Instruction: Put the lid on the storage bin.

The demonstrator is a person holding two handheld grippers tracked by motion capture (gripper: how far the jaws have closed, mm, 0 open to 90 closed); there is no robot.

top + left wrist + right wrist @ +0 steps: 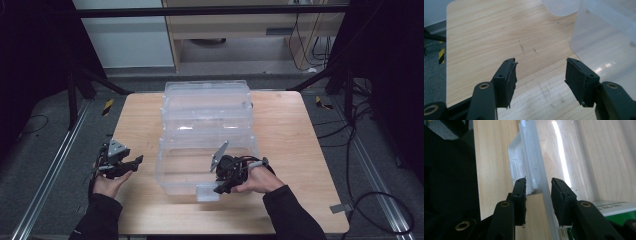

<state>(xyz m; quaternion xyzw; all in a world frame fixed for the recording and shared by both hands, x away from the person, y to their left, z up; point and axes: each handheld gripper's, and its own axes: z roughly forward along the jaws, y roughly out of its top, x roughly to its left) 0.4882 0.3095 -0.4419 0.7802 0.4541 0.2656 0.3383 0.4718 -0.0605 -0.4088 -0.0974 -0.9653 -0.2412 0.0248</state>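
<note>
My right gripper (538, 187) straddles the near wall and latch (524, 167) of the clear bin (205, 135) mid-table, pads not yet pressing; my left gripper (540, 75) waits agape, empty. Step in hand, I judge: seizing the rim; next, clamp squarely.

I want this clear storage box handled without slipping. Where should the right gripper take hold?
Grip the near rim of the clear box beside its white latch, coming from above: the thin upright wall already stands between the right gripper jaws.
</note>
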